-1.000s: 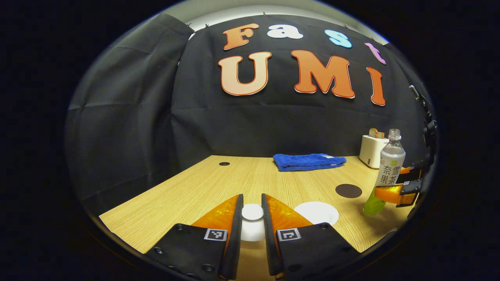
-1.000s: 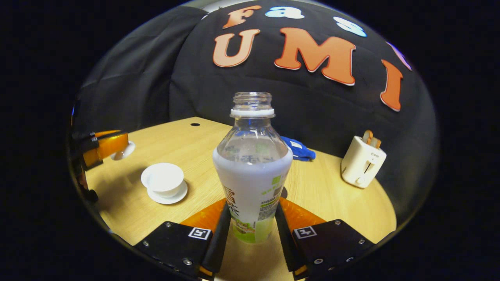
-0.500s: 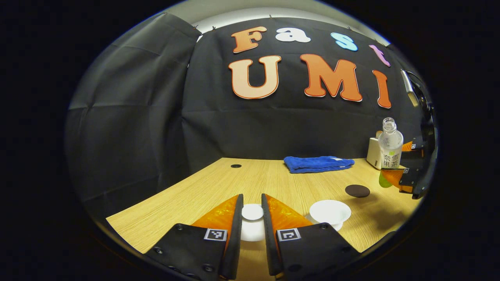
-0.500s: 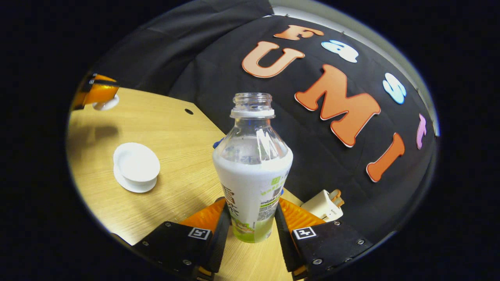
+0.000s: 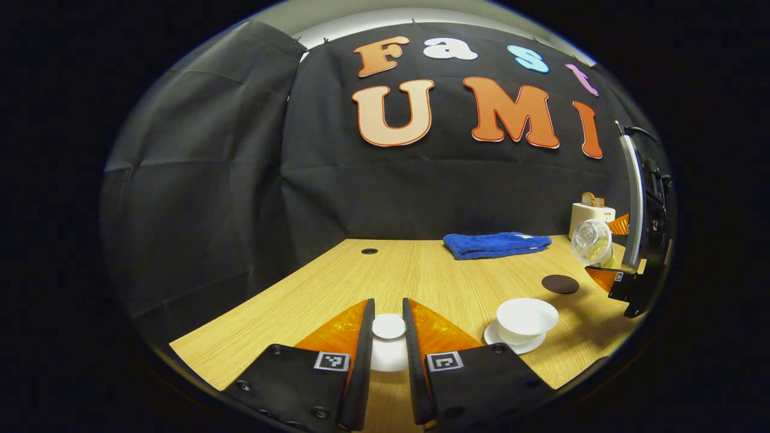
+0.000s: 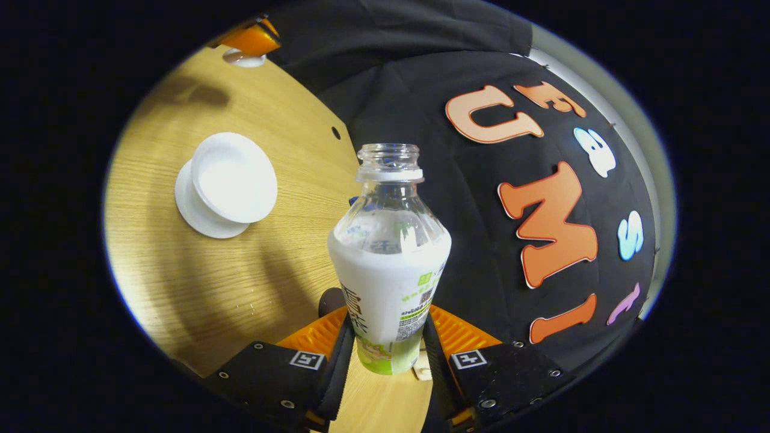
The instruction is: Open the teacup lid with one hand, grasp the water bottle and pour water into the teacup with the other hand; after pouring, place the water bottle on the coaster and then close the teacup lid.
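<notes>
Bottle in right gripper (tilted)

Left gripper: black plastic finger housings with round screws, a square black-and-white marker tag on each. Right gripper: identical housings, screws and tags.

you're working over a pale wood-grain table with a smooth, faintly sheeny top. the white teacup and its white saucer look like glazed ceramic, smooth and softly glossy. your clear plastic water bottle shines, wrapped in a smooth printed label. the folded blue cloth looks fuzzy and matt, the round dark coaster flat and matt.
</notes>
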